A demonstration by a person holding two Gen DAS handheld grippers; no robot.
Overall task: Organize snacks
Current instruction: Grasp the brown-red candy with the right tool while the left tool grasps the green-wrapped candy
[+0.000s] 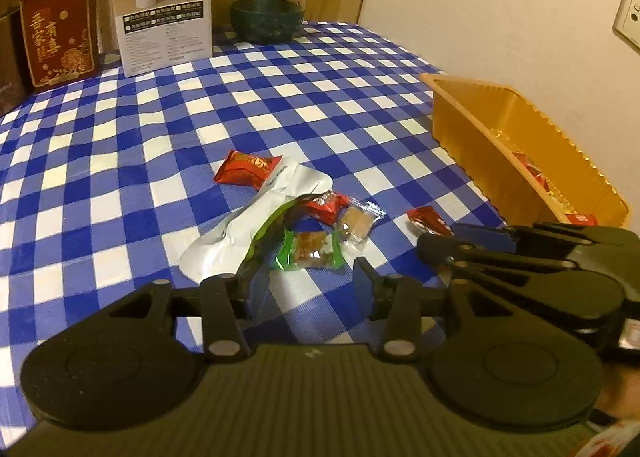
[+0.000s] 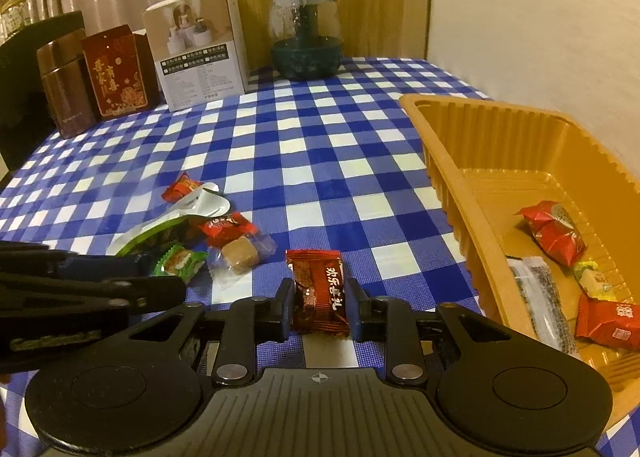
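Right wrist view: the right gripper [image 2: 318, 309] has its jaws closed onto a dark red wrapped candy [image 2: 318, 291], both pads pressing its sides as it lies on the blue checked tablecloth [image 2: 304, 145], just beside the orange tray [image 2: 452, 185], which already contains several wrapped snacks. Left wrist view: the left gripper [image 1: 308, 289] stands partly open, nothing clamped; its left finger [image 1: 250, 281] meets the edge of a white-and-green pouch [image 1: 248, 225], and a green-wrapped candy [image 1: 310, 249] lies just ahead of the jaws among other loose sweets.
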